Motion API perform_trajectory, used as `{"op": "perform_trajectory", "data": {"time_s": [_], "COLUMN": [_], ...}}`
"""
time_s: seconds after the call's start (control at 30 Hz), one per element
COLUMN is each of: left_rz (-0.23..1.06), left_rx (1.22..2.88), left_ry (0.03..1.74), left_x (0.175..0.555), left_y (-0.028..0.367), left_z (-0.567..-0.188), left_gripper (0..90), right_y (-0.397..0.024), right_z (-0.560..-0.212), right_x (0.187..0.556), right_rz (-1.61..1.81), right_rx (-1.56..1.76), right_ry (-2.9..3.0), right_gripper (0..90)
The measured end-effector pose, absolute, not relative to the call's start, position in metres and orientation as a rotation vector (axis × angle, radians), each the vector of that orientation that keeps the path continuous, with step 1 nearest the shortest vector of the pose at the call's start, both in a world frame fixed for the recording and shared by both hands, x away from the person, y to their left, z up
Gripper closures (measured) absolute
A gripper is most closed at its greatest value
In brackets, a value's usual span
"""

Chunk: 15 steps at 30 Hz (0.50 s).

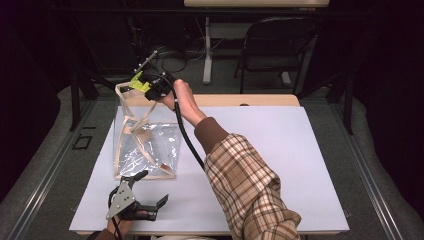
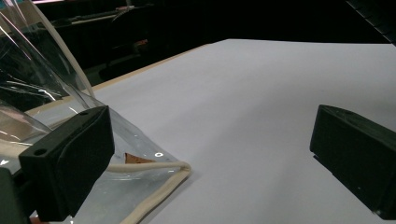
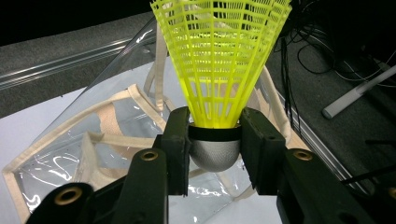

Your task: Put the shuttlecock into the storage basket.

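1. The right tool [image 3: 215,140] is clamping a yellow shuttlecock [image 3: 219,60] by its silver cork, jaws pressing on either side, with the mesh skirt pointing away from the tool.
2. The shuttlecock is sitting at the far top rim of the clear bag [image 1: 145,142], a see-through tote with cream trim that is standing on the desk [image 1: 280,150].
3. The person's right arm, in a plaid sleeve, is stretching forward across the bag's right side, hand [image 1: 181,97] raised at rim level and tool tipping over the opening.
4. The left tool [image 1: 152,187] is resting just in front of the bag's near bottom corner, jaws spread wide with nothing between them; one jaw is lying beside the cream trim [image 2: 154,198].
5. To do this step well, I would judge that the shuttlecock should be brought squarely over the bag's mouth, clear of the trim and handles, before any release.
6. The soft walls look likely to sag, so steadying the bag's near edge with the left tool would probably help.
7. Lowering inside the rim before letting go should stop the light shuttlecock bouncing out.
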State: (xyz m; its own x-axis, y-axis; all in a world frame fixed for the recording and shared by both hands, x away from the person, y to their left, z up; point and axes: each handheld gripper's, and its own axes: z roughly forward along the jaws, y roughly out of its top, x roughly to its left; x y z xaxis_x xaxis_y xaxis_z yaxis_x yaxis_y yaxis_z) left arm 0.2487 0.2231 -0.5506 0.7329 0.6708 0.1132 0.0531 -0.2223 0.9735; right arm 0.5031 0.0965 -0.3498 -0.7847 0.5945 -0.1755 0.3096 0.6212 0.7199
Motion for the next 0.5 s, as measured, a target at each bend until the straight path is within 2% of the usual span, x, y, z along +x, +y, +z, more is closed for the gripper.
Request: {"op": "perform_trajectory", "data": {"time_s": [0.5], "left_rz": [0.634], "left_rx": [1.720], "left_ry": [0.574], "left_x": [0.2483], "left_y": [0.2227], "left_z": [-0.5505], "left_gripper": [0.0], "right_y": [0.1014], "right_z": [-0.3591], "right_x": [0.5098], "right_rz": [0.962], "right_rx": [0.731], "right_ry": [2.463], "right_gripper": [64.7]}}
